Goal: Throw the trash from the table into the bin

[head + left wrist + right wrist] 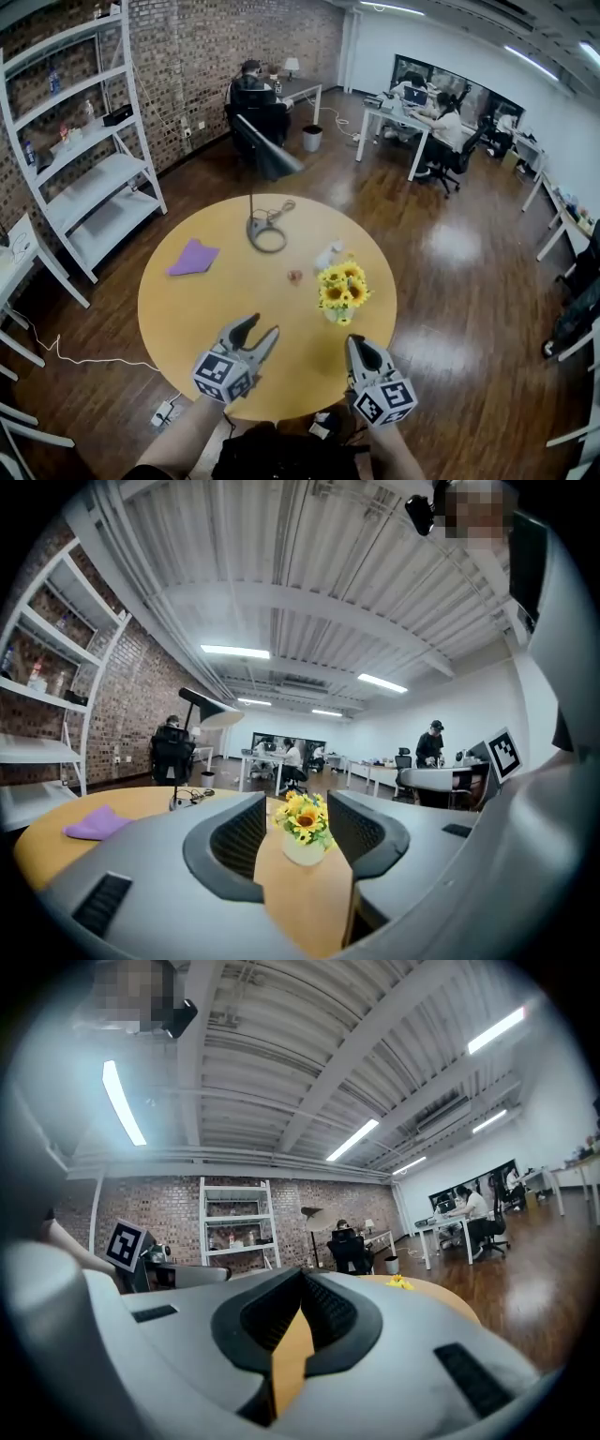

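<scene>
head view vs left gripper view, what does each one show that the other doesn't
Only the head view: the small pinkish scrap and the crumpled white wrapper on the round yellow table, and the right gripper with its jaws shut. Only the left gripper view: a person in dark clothes standing at a desk. Both: the left gripper, open and empty, the yellow sunflowers in a white vase, the flat purple sheet and the black desk lamp.

tan table (187, 309), purple cloth (193, 257), yellow sunflowers (342, 284) (white pot (302, 850)), red-brown brick wall (216, 66)
</scene>
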{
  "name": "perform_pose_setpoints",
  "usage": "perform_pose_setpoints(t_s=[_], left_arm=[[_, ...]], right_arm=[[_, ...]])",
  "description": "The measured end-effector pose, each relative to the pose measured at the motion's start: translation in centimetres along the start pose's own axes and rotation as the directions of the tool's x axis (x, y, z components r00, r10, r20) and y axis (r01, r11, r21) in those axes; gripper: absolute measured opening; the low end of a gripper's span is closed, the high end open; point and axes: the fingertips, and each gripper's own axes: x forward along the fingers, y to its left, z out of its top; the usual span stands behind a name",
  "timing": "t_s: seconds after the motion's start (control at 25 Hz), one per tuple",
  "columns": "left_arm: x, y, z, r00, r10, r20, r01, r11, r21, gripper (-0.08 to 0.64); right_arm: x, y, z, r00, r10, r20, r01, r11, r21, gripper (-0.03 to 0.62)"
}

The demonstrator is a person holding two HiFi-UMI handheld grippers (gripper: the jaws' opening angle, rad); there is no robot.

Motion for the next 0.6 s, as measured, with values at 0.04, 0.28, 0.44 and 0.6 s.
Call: perform_pose_setpoints(t_s=[0.04, 0.28, 0.44, 0.6], left_arm=[[1.0, 0.4, -0.8, 0.999, -0.015, -0.032, 0.015, 1.0, 0.0, 0.201], [7.4, 4.2, -3.1, 0.992, -0.058, -0.111, 0.06, 0.998, 0.016, 0.201], [11.8, 6.7, -4.1, 0.989, -0.058, -0.134, 0.063, 0.997, 0.037, 0.201], [16.1, 9.0, -6.8, 0.969, -0.094, -0.228, 0.111, 0.992, 0.063, 0.201]], right_arm=[[0.5, -0.1, -0.1, 1.0, -0.001, -0.003, 0.001, 1.0, 0.003, 0.003], [3.2, -1.5, -0.7, 1.0, -0.021, -0.021, 0.021, 1.0, 0.015, 0.005], [4.7, -3.6, -1.8, 0.998, -0.058, -0.038, 0.06, 0.997, 0.047, 0.005], [6.3, -4.8, -2.6, 0.995, -0.083, -0.064, 0.086, 0.994, 0.059, 0.005]])
